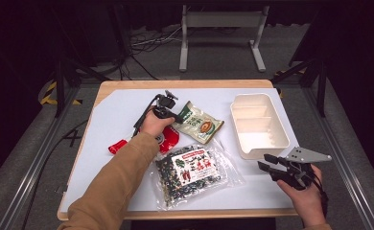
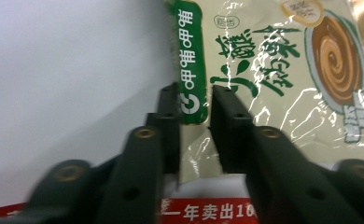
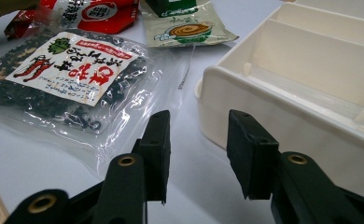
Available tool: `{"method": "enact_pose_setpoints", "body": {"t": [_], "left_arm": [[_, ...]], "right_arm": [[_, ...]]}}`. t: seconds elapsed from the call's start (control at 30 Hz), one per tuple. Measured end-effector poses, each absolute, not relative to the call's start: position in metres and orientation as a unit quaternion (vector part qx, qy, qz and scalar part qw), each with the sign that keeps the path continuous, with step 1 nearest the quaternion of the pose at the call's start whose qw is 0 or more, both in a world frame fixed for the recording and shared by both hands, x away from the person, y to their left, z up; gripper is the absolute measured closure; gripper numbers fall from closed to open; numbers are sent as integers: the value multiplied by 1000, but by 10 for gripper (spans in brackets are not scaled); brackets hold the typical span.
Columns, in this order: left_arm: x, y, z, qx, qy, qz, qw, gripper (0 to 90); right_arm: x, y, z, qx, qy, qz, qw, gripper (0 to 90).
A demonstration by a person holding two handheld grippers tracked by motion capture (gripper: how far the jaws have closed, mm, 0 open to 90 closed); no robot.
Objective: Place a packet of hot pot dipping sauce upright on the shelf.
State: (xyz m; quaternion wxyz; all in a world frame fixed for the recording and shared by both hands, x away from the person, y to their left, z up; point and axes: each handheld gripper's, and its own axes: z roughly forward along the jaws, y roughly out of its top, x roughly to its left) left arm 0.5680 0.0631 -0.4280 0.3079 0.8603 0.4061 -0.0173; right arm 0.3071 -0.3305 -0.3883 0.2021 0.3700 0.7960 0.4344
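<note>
A cream and green snack packet (image 1: pixel 200 124) lies flat at the table's middle. My left gripper (image 1: pixel 178 116) points down at its near-left corner. In the left gripper view the jaws of that gripper (image 2: pixel 194 100) stand a narrow gap apart, astride the packet's (image 2: pixel 273 70) green edge strip, which still looks flat. A red packet (image 1: pixel 168 140) lies partly under the left hand. My right gripper (image 1: pixel 264 161) hovers open at the front right, near the corner of the white divided tray (image 1: pixel 276 128), with nothing between its jaws (image 3: pixel 196 135).
A clear bag of dark dried bits (image 1: pixel 192 173) with a red and white label lies at the front middle, left of my right gripper. The white sheet (image 1: pixel 113 120) covers the wooden table. Metal frame legs stand on the floor beyond.
</note>
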Motion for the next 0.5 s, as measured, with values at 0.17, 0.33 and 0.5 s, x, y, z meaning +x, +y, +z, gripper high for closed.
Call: {"method": "enact_pose_setpoints", "body": {"t": [0.17, 0.33, 0.5], "left_arm": [[566, 64, -425, 866, 389, -14, 315, 899], [562, 66, -411, 862, 381, -13, 335, 900], [554, 67, -391, 854, 372, -19, 364, 900]], "right_arm": [[307, -330, -386, 368, 796, 435, 204, 626], [307, -329, -382, 368, 797, 434, 202, 643], [308, -327, -376, 364, 799, 432, 207, 643]]}}
